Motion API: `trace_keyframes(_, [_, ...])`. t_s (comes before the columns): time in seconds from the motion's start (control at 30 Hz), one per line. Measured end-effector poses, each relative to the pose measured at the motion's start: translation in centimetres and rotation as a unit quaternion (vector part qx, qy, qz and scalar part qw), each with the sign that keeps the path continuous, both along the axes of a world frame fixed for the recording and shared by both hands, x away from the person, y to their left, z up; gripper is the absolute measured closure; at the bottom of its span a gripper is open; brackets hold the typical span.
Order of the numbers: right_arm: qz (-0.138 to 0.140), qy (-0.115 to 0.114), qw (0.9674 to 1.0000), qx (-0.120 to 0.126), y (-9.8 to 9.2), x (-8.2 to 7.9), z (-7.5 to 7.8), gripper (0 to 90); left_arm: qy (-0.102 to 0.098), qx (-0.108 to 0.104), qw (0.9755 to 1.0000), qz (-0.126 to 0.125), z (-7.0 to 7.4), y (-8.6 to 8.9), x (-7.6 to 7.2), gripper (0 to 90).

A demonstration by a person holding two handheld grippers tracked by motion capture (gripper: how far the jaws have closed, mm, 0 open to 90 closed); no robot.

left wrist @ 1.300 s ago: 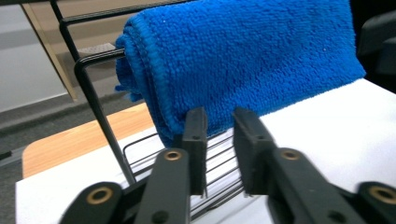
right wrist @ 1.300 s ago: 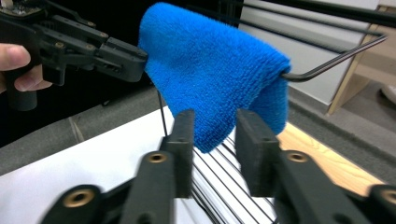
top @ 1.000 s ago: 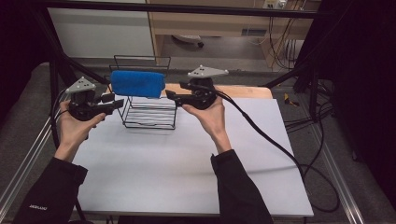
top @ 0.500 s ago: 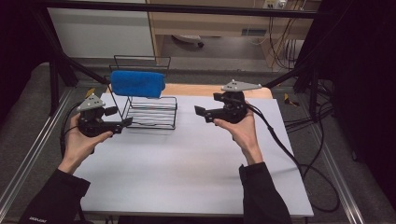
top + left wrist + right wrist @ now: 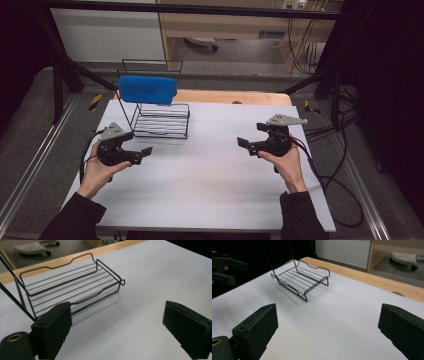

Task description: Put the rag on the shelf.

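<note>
A black wire rack [image 5: 162, 120] stands at the back left of the white table [image 5: 210, 185], with a blue cloth [image 5: 146, 89] draped over its top rail. My left gripper [image 5: 144, 154] sits low in front of the rack's left corner and points right. Its jaws have just been opening and nothing is between them. The rack's lower shelf [image 5: 72, 287] lies beyond my left gripper [image 5: 120, 332]. My right gripper [image 5: 247, 142] is far to the rack's right and points left. Its jaws have also just been opening, and they stand wide and empty. Past my right gripper [image 5: 327, 332] stands the rack [image 5: 302, 280].
A wooden strip [image 5: 240, 97] runs along the table's far edge. Cables [image 5: 330, 180] trail off the right side. Metal frame rails [image 5: 30, 170] flank the table. The left gripper [image 5: 227, 270] appears at the far left of the right gripper view.
Both hands have drawn away from the rack, outward and toward the near side, and sunk closer to the table. Both pairs of jaws stand wider. The blue cloth stays on the rack.
</note>
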State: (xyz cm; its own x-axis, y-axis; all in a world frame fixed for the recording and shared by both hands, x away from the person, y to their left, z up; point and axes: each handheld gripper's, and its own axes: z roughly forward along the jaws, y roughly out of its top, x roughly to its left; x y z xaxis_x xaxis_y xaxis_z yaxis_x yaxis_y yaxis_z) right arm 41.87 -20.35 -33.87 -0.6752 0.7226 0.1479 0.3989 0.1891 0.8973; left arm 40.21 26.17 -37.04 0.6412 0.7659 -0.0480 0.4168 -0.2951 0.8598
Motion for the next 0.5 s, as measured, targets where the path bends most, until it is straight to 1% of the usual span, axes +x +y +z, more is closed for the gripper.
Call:
trace_keyframes(0.17, [-0.003,0.02,0.9998,-0.005,-1.7,-0.8,-2.5,1.7,0.007,0.001,1.0,-0.007,-1.7,-0.5,-0.7,7.8])
trace_keyframes(0.2, [-0.003,0.025,0.9997,-0.006,-2.0,-1.0,-3.0,1.4,0.008,0.003,0.9999,-0.01,-2.1,-0.5,-0.8,7.8])
trace_keyframes(0.3, [0.0,0.038,0.9992,-0.012,-2.8,-1.6,-4.5,0.8,0.011,0.006,0.9998,-0.013,-3.1,-0.3,-1.2,7.8])
trace_keyframes(0.37, [0.003,0.042,0.9989,-0.023,-3.3,-2.2,-5.5,0.8,0.018,0.005,0.9997,-0.016,-3.8,-0.2,-1.4,7.8])
trace_keyframes(0.4, [0.002,0.045,0.9986,-0.026,-3.6,-2.4,-6.0,0.8,0.021,0.008,0.9996,-0.017,-4.1,-0.1,-1.5,7.8])
trace_keyframes(0.5, [0.004,0.061,0.9978,-0.026,-4.4,-3.1,-7.5,0.8,0.028,0.014,0.9993,-0.02,-5.0,0.2,-1.8,8.1])
